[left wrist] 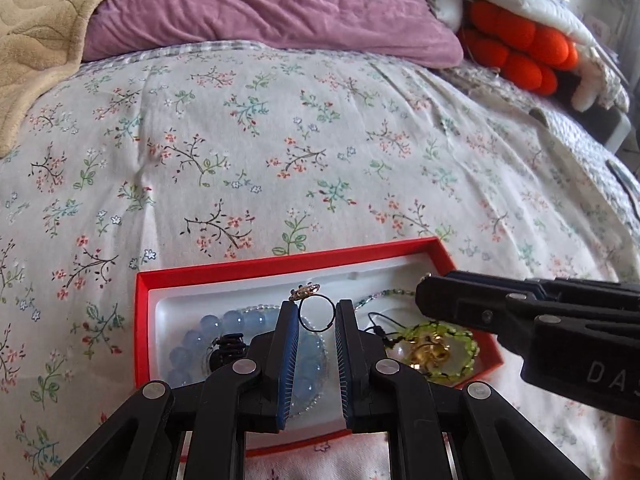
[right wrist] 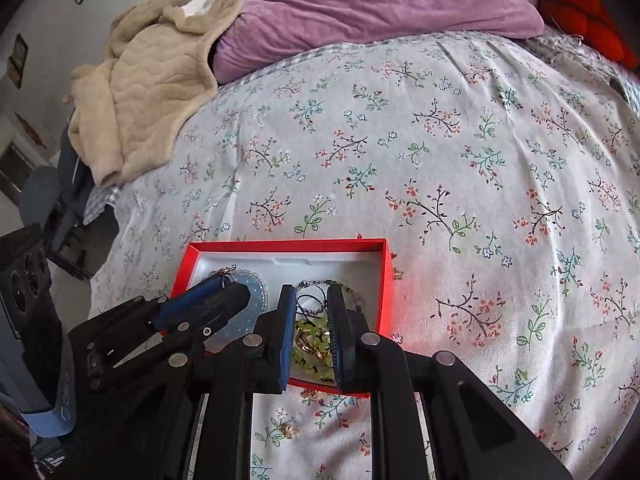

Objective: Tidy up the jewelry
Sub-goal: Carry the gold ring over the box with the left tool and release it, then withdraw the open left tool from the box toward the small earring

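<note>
A red box (left wrist: pixel 141 320) with a white liner lies on the floral bedspread. My left gripper (left wrist: pixel 316 314) hovers over it, shut on a thin dark ring (left wrist: pixel 305 291) with a small jewelled top. Below lie a blue bead bracelet (left wrist: pixel 188 346) and a green beaded piece (left wrist: pixel 466 346) with gold parts. My right gripper (right wrist: pixel 312 300) is over the box's right half, shut on a thin beaded necklace (right wrist: pixel 316 309) with a dark cord loop. It enters the left wrist view from the right (left wrist: pixel 426 292). In the right wrist view my left gripper (right wrist: pixel 226 280) carries the ring (right wrist: pixel 229 269).
A small gold earring (right wrist: pixel 290 431) and another gold bit (right wrist: pixel 316 397) lie on the bedspread just in front of the box. A purple pillow (left wrist: pixel 280 4), a beige blanket (right wrist: pixel 152 92) and an orange plush (left wrist: pixel 520 52) sit at the head of the bed.
</note>
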Available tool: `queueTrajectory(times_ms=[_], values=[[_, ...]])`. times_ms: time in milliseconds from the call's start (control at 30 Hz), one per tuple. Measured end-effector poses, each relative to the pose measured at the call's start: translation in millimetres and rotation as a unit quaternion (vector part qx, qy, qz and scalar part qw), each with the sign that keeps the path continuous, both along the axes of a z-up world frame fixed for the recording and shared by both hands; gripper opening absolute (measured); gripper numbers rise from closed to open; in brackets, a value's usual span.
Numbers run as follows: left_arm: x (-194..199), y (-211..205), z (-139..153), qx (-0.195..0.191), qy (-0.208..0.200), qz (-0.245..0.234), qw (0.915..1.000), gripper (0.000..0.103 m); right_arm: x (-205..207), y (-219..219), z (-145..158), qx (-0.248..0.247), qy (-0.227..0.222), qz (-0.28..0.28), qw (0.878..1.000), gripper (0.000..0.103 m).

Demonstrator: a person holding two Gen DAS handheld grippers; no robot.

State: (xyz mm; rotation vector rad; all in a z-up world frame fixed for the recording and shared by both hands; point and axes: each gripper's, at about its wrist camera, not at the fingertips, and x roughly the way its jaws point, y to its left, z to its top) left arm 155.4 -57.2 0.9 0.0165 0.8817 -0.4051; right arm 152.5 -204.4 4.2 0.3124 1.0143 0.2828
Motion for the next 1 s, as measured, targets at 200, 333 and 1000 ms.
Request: queueTrajectory(times_ms=[200,333,1000], values=[[8,-1,-7,0.007,0.005,0.000,1.0000,0.013,11,-3,-7,0.005,0.005,-0.006,1.000,0.017],[11,-2,-8,0.006,0.003,0.000,1.0000,0.013,14,-5,-9,0.019,0.010,-0.009,1.000,0.018],[-15,6,5,0.047,-0.009,0.003,0.9988,0.043,-5,-13,12,0.022,-0.001,-0.012,1.000,0.042]])
